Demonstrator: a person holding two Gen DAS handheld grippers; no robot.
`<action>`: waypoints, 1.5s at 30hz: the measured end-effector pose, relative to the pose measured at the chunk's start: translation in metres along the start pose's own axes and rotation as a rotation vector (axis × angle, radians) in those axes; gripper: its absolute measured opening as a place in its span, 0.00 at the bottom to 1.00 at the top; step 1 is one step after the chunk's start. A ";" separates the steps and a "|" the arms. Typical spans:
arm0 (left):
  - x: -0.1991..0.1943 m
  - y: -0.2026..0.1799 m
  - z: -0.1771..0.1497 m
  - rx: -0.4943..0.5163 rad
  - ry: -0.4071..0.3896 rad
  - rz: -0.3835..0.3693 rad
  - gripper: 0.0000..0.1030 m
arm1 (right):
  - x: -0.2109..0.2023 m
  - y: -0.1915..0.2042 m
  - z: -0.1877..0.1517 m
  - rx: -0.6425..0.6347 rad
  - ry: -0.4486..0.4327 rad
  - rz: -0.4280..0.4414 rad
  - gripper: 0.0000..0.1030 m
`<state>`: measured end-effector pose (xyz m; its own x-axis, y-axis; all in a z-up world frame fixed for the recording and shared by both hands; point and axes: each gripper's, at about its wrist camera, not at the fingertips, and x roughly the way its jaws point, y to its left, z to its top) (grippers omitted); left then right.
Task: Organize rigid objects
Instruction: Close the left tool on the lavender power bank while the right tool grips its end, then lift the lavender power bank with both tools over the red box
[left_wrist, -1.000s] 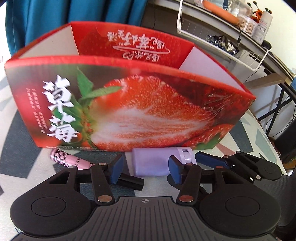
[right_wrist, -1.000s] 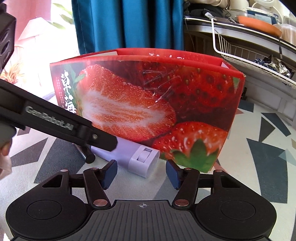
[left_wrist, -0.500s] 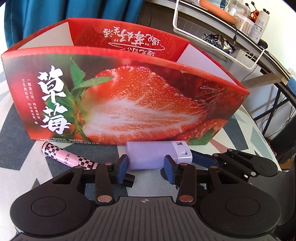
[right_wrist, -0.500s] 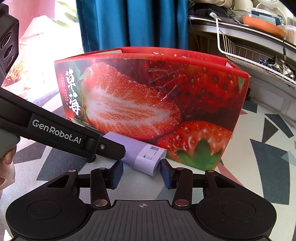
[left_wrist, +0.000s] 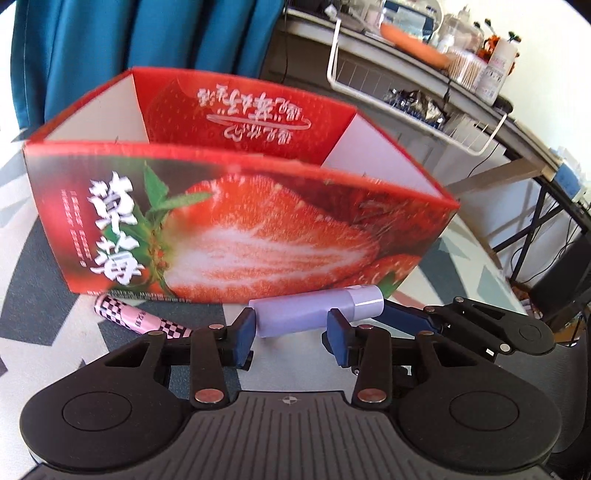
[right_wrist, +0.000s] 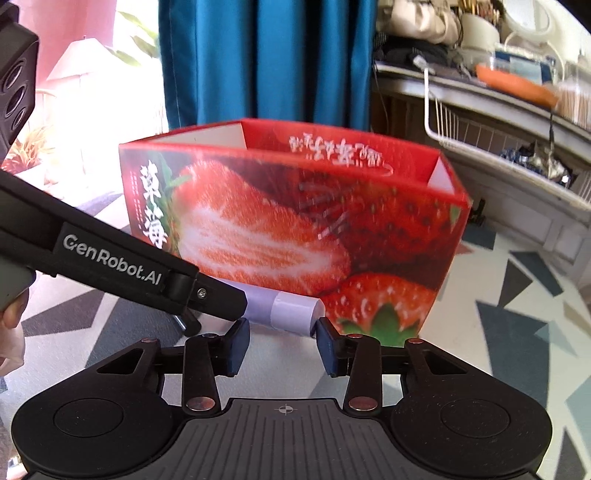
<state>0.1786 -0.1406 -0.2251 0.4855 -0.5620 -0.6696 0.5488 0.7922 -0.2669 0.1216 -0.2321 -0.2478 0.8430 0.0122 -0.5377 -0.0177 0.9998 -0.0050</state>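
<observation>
— what's over on the left there?

— a pink checkered tube (left_wrist: 138, 318) lying on the patterned tabletop (left_wrist: 44, 325), right at the foot of the strawberry box (left_wrist: 236, 229). nobody's touching it.

— and the lilac tube?

— the lilac tube (left_wrist: 314, 314) lies crosswise in front of the box. the left gripper (left_wrist: 291, 332) has its blue pads on the body, one near the closed end, one by the paler cap; its jaws have just been closing and now pinch it.

— the other one too?

— yes. the right gripper (right_wrist: 282, 341) has just been closing as well, and its pads clamp the cap end of the tube (right_wrist: 291, 312); from that side the left gripper's black arm (right_wrist: 122, 269) crosses over the tube's body.

— and further right?

— the box stands open-topped, behind the tube, and off to the right a white wire basket (left_wrist: 417, 99) hangs on a cluttered shelf.
</observation>
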 end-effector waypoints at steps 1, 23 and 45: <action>-0.005 -0.001 0.001 -0.002 -0.009 -0.006 0.43 | -0.004 0.001 0.003 -0.006 -0.010 -0.004 0.36; -0.056 0.002 0.079 -0.045 -0.186 -0.080 0.42 | -0.027 0.002 0.108 -0.160 -0.167 -0.049 0.36; 0.016 0.029 0.119 -0.066 -0.024 0.005 0.42 | 0.074 -0.034 0.136 -0.052 0.077 0.038 0.35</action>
<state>0.2839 -0.1550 -0.1611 0.5046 -0.5625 -0.6550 0.5003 0.8088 -0.3091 0.2578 -0.2631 -0.1731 0.7976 0.0475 -0.6013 -0.0788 0.9966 -0.0258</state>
